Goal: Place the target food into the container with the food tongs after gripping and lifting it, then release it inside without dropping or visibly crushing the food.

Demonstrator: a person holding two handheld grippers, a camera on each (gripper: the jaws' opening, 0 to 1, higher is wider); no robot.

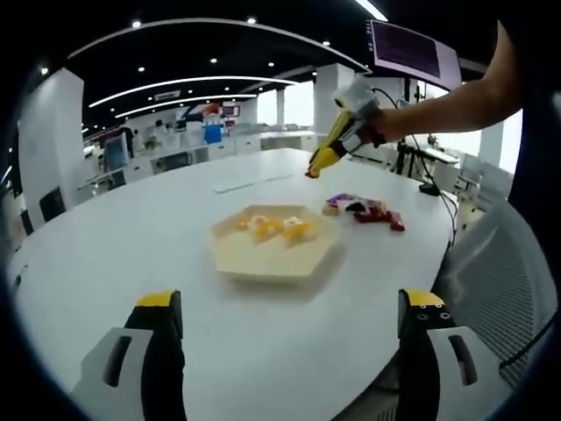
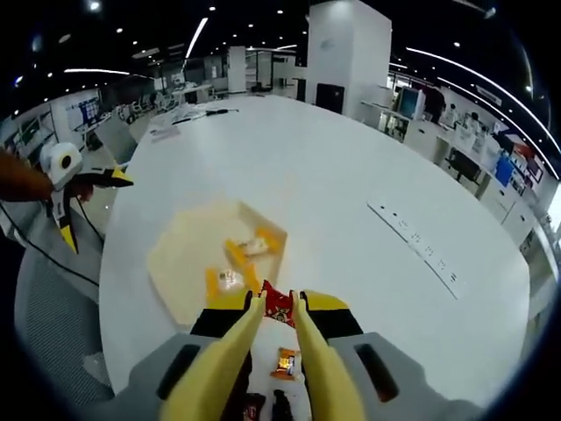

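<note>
While tongs (image 2: 279, 326) grip a red packet (image 2: 279, 304), its lower half stays hidden.

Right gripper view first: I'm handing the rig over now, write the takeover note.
Right gripper: tongs shut on red snack packet, held above the table.
Left gripper: open, empty, facing the tray.
Hexagonal tray: already holds a few yellow packets.
Loose snack pile lies beside the tray.
Left: carry the packet over the tray, release it inside gently.

Left gripper (image 1: 289, 320) with jaws wide apart; right gripper (image 2: 279, 307) raised, jaws nearly together.
</note>
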